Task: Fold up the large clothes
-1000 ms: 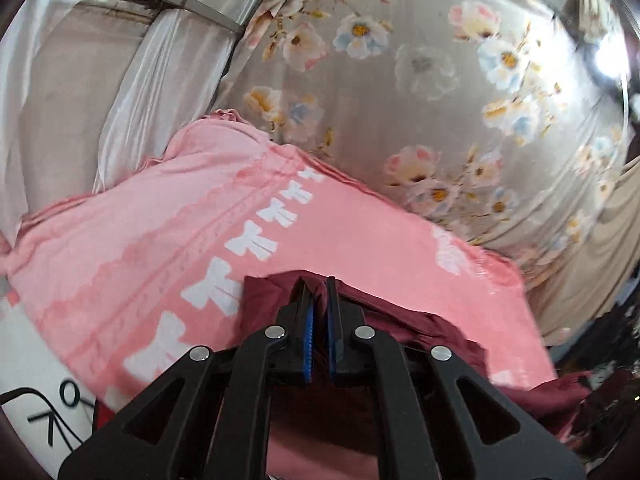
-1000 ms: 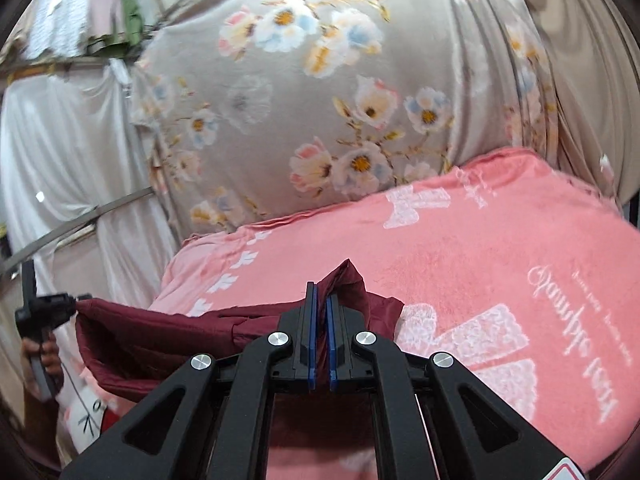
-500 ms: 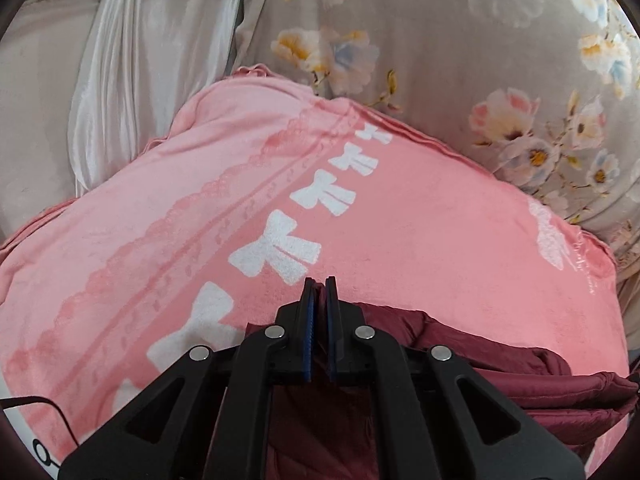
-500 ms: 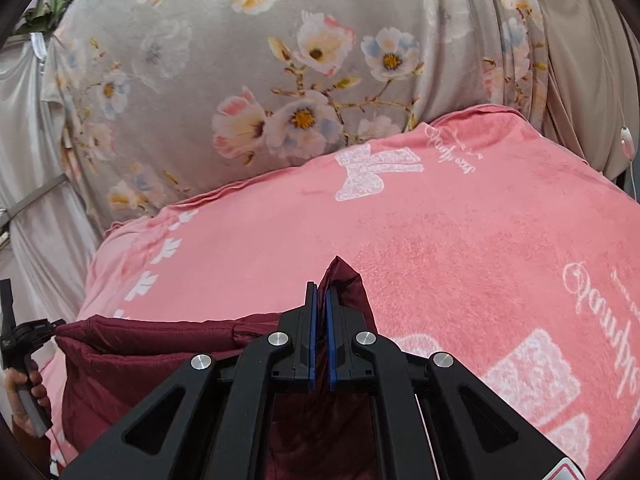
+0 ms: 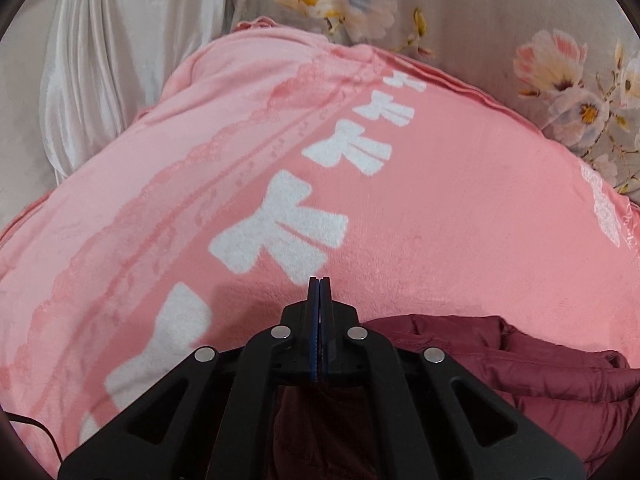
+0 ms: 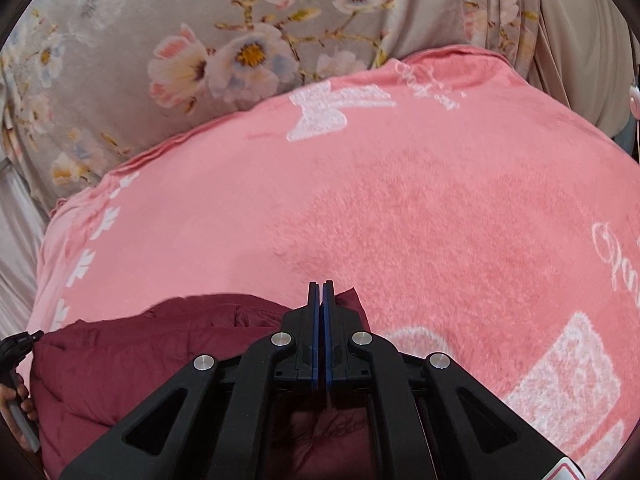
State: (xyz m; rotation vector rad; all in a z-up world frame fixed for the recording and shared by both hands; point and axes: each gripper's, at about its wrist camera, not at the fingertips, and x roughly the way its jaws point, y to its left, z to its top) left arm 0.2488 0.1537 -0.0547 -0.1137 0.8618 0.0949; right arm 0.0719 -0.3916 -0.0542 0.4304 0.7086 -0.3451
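A dark red puffy jacket (image 5: 520,372) lies bunched on the pink blanket (image 5: 440,200), running from the right under my left gripper (image 5: 319,280). That gripper's jaws are closing; its tips show no cloth, but red fabric (image 5: 320,420) hangs straight down beneath the pads. In the right wrist view the jacket (image 6: 140,360) spreads to the left. My right gripper (image 6: 320,285) is also closing its jaws, pinching a corner of the jacket (image 6: 349,298) that pokes up beside its right finger. Both grippers hover low over the blanket.
The pink blanket (image 6: 440,220) with white bow prints covers the whole work surface. A floral grey curtain (image 6: 240,40) hangs behind it and white drapes (image 5: 120,60) hang at the left. A hand (image 6: 16,412) holding the other gripper's handle shows at the left edge.
Both grippers have come down and forward over the blanket, tilting further downward. The jacket, first hanging stretched between them, now rests bunched on the blanket. Less cloth shows at the left gripper's tips.
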